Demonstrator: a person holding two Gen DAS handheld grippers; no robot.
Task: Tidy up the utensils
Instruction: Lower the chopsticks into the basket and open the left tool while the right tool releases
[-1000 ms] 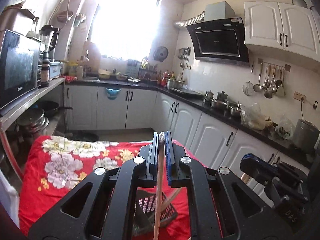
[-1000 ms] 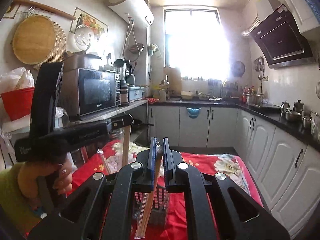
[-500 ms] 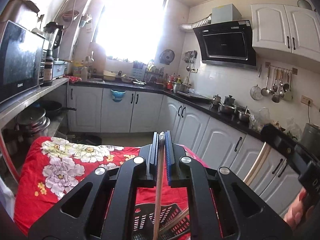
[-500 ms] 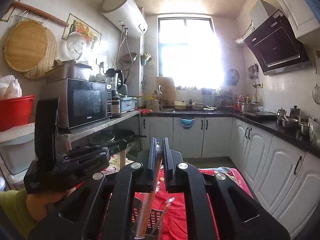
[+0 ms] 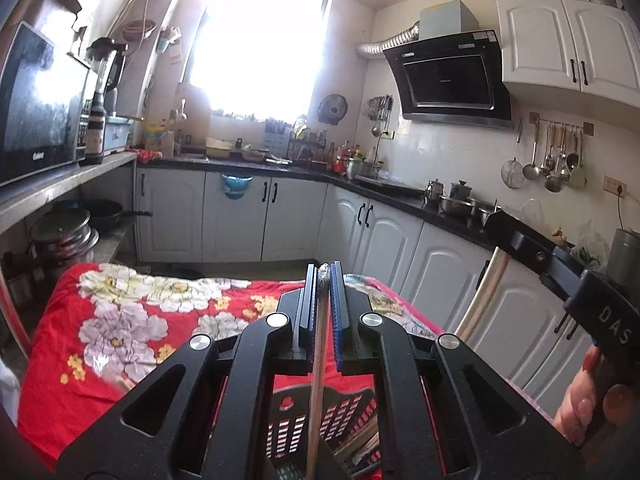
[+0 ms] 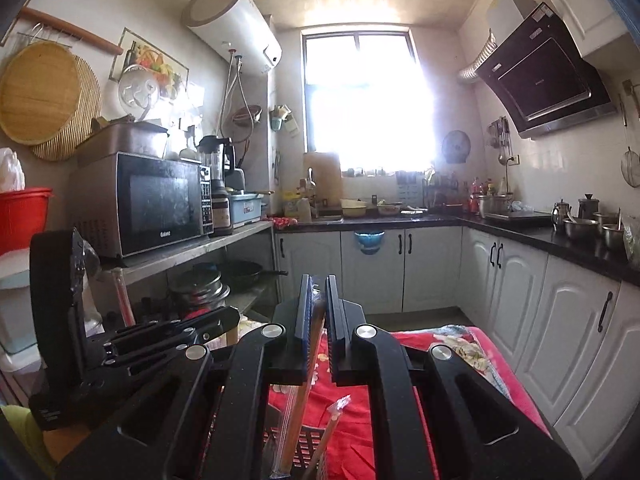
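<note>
Over the basket [image 5: 320, 432], both chopstick-clamping hand-held grippers have sunk.

Ahead of the left gripper [image 5: 323, 280], a broad stretch of the red floral cloth [image 5: 120, 320] lies bare, and to its left as well. Directly beneath its closed jaws the way is blocked by a dark slotted basket [image 5: 344, 412] with sticks already standing in it. To its right the passage is narrowed by the right gripper [image 5: 496, 220] and the hand [image 5: 580, 404] carrying it. White cabinet doors [image 5: 436, 272] close off the far right.
</note>
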